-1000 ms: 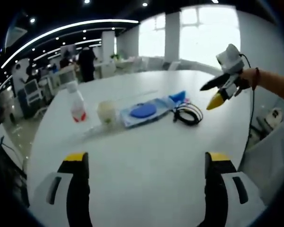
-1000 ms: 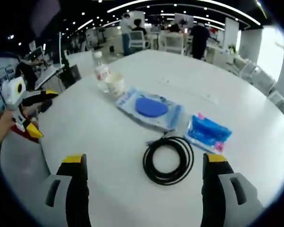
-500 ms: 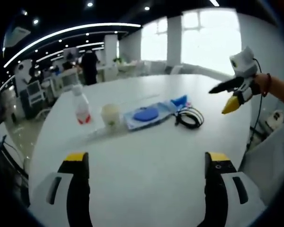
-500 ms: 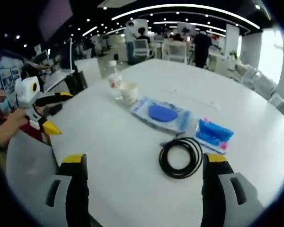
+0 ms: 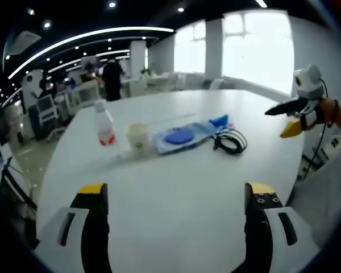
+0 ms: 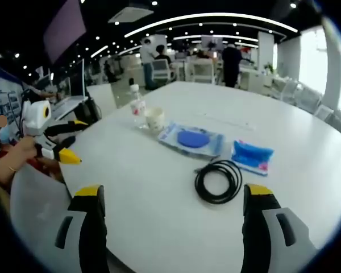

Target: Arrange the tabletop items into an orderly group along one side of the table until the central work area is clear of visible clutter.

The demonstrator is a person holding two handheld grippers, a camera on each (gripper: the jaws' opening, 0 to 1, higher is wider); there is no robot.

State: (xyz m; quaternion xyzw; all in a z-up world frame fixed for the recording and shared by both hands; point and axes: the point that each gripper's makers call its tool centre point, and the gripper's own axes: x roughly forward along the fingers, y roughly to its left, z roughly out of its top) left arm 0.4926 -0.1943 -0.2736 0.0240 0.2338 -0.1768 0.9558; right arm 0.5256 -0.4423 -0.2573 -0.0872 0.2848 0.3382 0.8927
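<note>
**Both grippers hanging back, nothing grasped yet**

Five items are sitting in a loose row across the middle of the round white table (image 6: 159,227), so by my judgement the tidying is not yet begun. Taking the coiled black cable (image 6: 218,181) as landmark: the bright blue packet with pink tabs (image 6: 252,156) is lying just beside it, the flat clear pouch holding a blue disc (image 6: 191,139) is resting near it, then the pale paper cup (image 6: 154,120), and farthest off the clear plastic bottle with a red label (image 6: 137,107).

The left gripper (image 5: 176,199) is hovering short of the row with jaws spread wide, empty. The right gripper (image 6: 170,199) is likewise hovering short of the cable, spread wide, touching nothing.
</note>
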